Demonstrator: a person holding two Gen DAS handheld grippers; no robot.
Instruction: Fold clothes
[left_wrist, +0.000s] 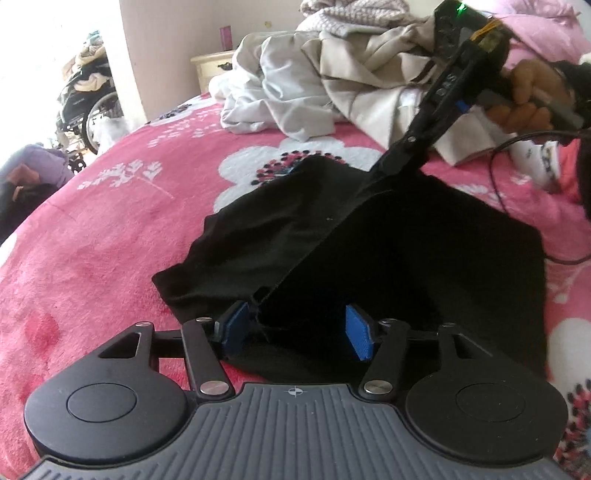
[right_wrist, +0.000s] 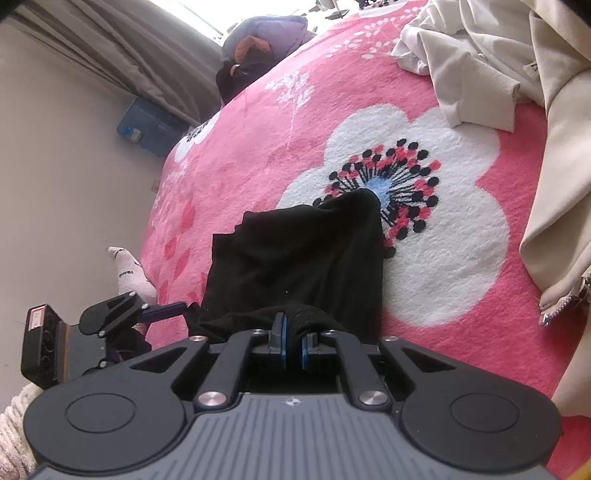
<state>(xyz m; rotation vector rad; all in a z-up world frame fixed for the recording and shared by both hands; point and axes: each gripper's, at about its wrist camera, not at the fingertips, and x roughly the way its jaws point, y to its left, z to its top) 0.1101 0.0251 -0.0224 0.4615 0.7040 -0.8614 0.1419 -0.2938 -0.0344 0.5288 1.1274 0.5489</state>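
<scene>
Two claws on black garment (left_wrist: 369, 236); left claw (left_wrist: 295, 328) wide, unclamped; right claw (right_wrist: 293, 341) pinching fabric.

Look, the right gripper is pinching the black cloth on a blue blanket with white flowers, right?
Not quite: the blanket is pink, not blue. The right wrist view shows it, with white flowers. The rest holds: the right gripper is shut on the black cloth.
</scene>
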